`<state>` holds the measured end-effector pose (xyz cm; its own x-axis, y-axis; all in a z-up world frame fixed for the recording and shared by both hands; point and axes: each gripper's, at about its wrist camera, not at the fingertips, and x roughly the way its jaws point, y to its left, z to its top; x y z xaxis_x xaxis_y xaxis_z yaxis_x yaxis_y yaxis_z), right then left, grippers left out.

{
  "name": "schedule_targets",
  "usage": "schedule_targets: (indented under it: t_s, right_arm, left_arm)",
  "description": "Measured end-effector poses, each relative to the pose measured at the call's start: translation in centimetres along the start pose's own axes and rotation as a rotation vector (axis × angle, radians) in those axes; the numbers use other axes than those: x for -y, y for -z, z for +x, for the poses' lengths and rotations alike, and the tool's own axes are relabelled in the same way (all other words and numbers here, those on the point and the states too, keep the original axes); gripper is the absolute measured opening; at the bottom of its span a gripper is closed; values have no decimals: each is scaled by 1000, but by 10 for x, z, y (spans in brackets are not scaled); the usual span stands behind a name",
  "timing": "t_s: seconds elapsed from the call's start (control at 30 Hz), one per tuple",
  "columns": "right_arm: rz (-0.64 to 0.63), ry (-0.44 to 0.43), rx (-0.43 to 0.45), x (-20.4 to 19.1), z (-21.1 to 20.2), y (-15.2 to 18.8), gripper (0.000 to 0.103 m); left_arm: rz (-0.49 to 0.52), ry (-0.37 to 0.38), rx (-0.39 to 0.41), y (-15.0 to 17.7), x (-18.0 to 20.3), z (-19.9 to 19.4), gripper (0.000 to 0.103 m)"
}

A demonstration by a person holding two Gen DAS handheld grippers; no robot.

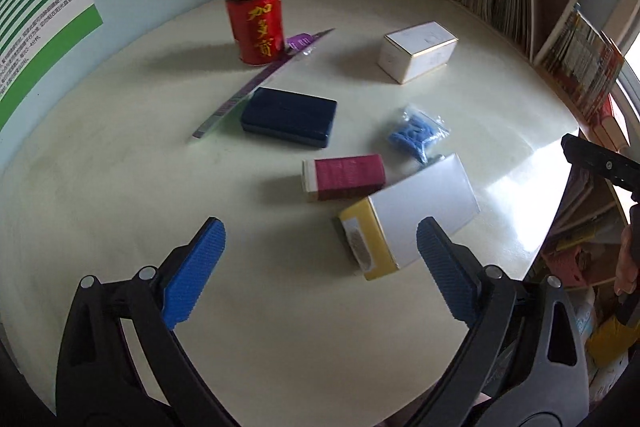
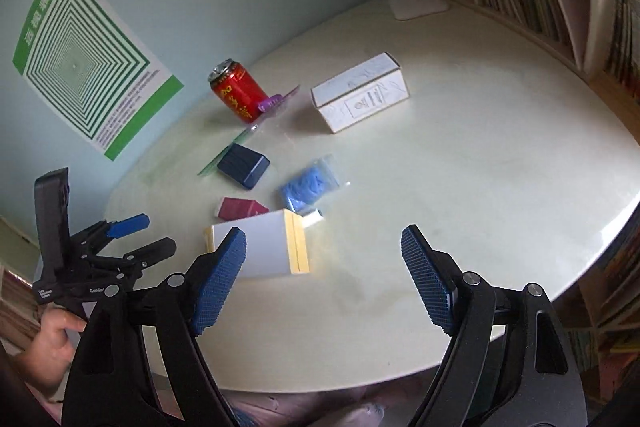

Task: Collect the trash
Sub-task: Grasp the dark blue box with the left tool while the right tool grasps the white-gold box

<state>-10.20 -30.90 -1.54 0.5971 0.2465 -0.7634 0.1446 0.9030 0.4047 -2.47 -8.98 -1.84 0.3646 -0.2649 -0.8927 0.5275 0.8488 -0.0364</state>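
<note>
Hovering wide open and empty, left gripper (image 1: 320,271) and right gripper (image 2: 324,279) alike (nothing held), best closing squarely across the yellow-edged box (image 1: 408,223) lying nearest on the table (image 1: 280,347), clear of the maroon box (image 1: 344,177).

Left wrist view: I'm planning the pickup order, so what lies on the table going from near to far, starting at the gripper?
Yellow-and-white box → maroon box → blue bag → dark blue case → white box → red can.
</note>
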Motion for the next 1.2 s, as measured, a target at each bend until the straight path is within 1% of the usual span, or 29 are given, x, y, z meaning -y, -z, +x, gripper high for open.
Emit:
schedule_targets:
  t_s: [0.07,0.17,0.37,0.47,0.53,0.63,0.77,1.0,1.07,1.1,1.17,1.2]
  right_arm:
    - [-20,2,-9,-7,10,-12,85]
    - [-34,0,-31,-10,25,-29,86]
    - [-40,-19,-112,3,73,-68,86]
    - [-18,-52,-170,20,102,-89,86]
    - [-10,-73,-212,30,120,-104,86]
    - [-27,-111,-272,40,146,-123,86]
    - [-68,-142,-329,44,170,-147,87]
    - [-121,-181,-385,35,205,-189,87]
    - [-147,-168,-398,28,215,-196,87]
    - [-166,-158,-404,25,219,-198,87]
    - [-227,-132,-415,16,228,-202,86]
    - [-254,-123,-417,11,231,-202,81]
  left_arm:
    - [-20,-2,6,-6,-12,0,95]
    - [-49,1,6,-15,-19,6,96]
    - [-141,1,-21,-34,-30,32,96]
    - [-200,-23,-43,-43,-33,49,96]
    - [-260,-34,-66,-48,-34,62,96]
    - [-336,-51,-98,-55,-32,81,96]
    - [-418,-77,-125,-64,-29,99,96]
    - [-536,-135,-158,-79,-32,122,96]
    - [-557,-152,-162,-84,-33,127,96]
    - [-561,-172,-167,-86,-34,130,96]
    - [-573,-189,-178,-88,-34,135,93]
    - [-581,-193,-186,-88,-35,136,86]
